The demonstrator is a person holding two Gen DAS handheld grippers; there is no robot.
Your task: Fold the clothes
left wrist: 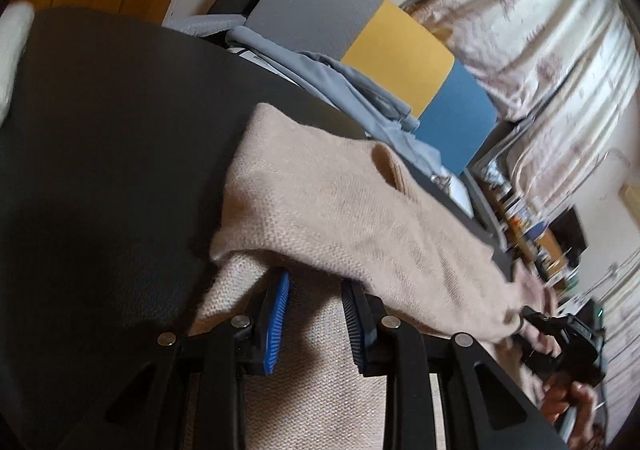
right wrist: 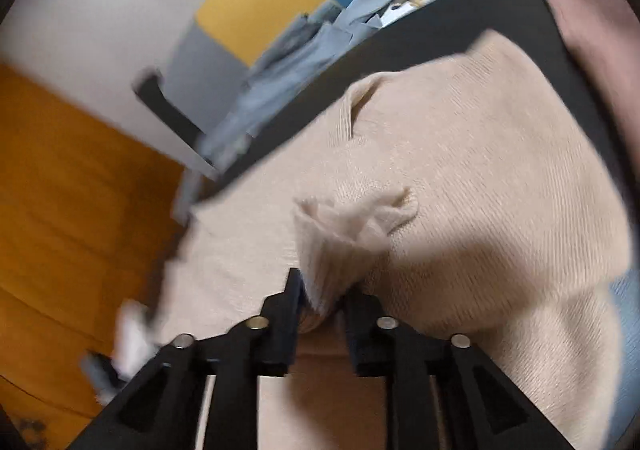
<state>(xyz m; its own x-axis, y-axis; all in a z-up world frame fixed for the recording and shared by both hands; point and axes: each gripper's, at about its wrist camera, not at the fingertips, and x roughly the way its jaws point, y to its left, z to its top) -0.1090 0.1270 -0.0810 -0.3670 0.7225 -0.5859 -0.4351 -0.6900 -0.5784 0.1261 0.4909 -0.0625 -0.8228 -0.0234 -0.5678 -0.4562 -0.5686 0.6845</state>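
A beige knit sweater (left wrist: 340, 209) lies across a dark table (left wrist: 100, 149), its far part doubled over. My left gripper (left wrist: 316, 282) stands with its blue-padded jaws apart around a lifted fold of the sweater's edge; I cannot tell whether they pinch it. In the right wrist view the sweater (right wrist: 460, 153) fills the middle, with a neck opening toward the far side. My right gripper (right wrist: 322, 282) has a bunched ribbed edge of the sweater between its jaws. The right gripper also shows in the left wrist view (left wrist: 560, 334), at the sweater's right end.
A pile of grey-blue clothes (left wrist: 352, 89) lies on the far side of the table, seen also in the right wrist view (right wrist: 288, 73). A chair back with grey, yellow and blue panels (left wrist: 396, 53) stands behind it. Curtains (left wrist: 540, 29) and orange flooring (right wrist: 60, 209) surround.
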